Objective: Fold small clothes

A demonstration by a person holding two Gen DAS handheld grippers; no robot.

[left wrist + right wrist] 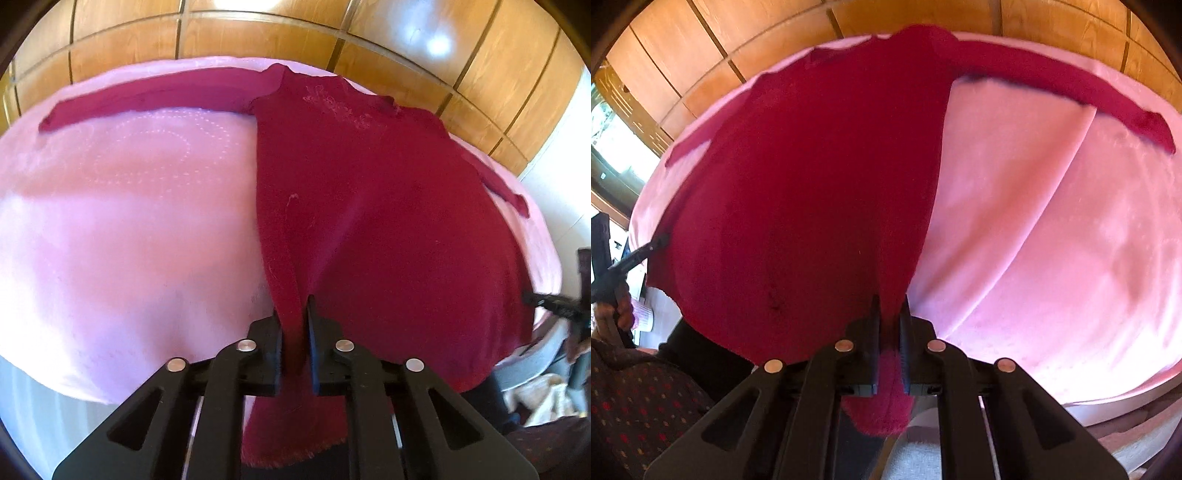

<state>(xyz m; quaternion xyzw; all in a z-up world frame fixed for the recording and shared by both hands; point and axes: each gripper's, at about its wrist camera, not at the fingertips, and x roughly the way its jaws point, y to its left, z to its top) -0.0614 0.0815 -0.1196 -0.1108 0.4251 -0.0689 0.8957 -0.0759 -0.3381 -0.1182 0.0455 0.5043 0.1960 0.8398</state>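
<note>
The red sweater (369,192) looks soft and light, so both the left gripper (295,314) and right gripper (890,306) have jaws closed on its hem corners, the best holding places.

Wood-panelled wall (258,40) across 10 to 2 o'clock, orange-brown, split by dark grooves; bright glare patches on it near 1 o'clock. Pink quilted cover (129,221) fills the centre, faint stitched curves at 10 o'clock. White wall strip (569,155) at 3 o'clock. Right wrist view: window (609,129) at 9 o'clock, daylight; dark patterned fabric (639,406) at 7 o'clock.
</note>
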